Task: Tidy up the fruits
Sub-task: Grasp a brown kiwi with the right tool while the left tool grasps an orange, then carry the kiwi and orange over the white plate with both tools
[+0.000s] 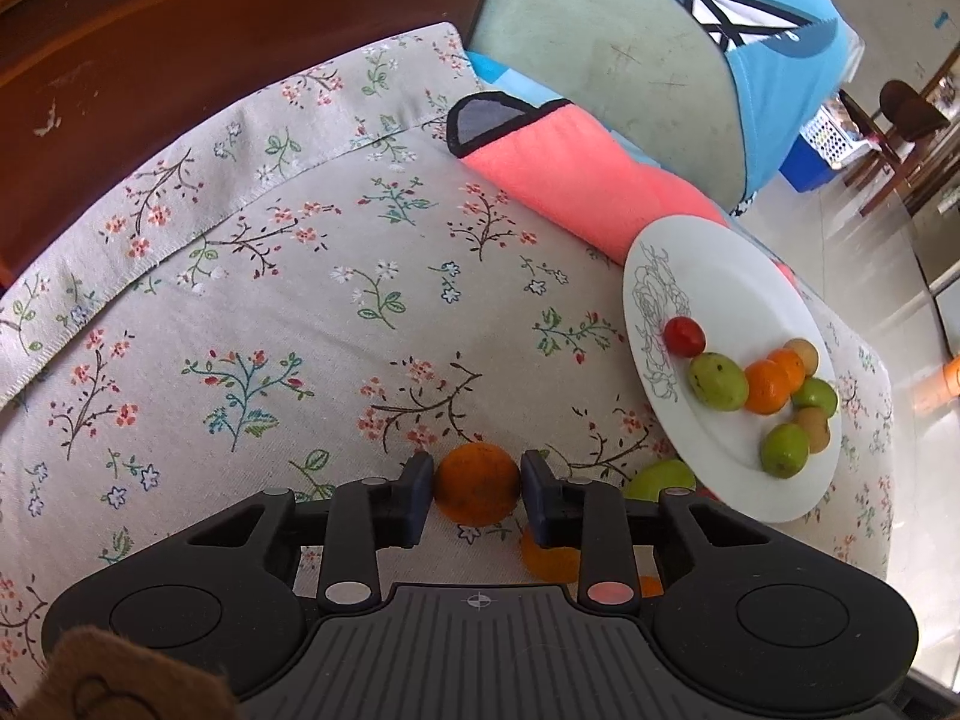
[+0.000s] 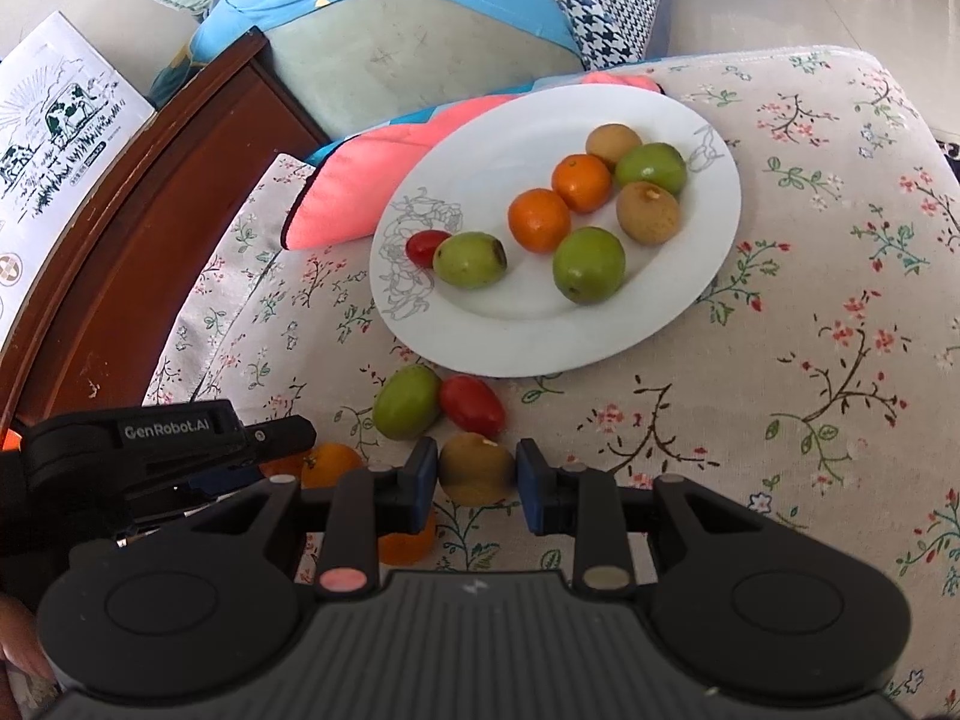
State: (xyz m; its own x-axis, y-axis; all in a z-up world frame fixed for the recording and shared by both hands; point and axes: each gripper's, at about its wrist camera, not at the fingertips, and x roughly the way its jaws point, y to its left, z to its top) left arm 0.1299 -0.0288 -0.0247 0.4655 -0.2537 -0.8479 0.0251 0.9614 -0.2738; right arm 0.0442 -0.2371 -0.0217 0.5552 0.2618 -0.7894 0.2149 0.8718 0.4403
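Pickup is the step in hand: left tool (image 1: 477, 489) clenches an orange (image 1: 476, 483), right tool (image 2: 476, 474) clenches a brown fruit (image 2: 476, 468), both low over the floral cloth (image 2: 780, 420). Beyond lie a loose green fruit (image 2: 407, 402) and tomato (image 2: 472, 405). Next, I judge, lift and carry to the plate (image 2: 540, 342), clearing its rim.

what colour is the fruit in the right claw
Brownish-tan; the fruit between the right claw shows best in the right wrist view.
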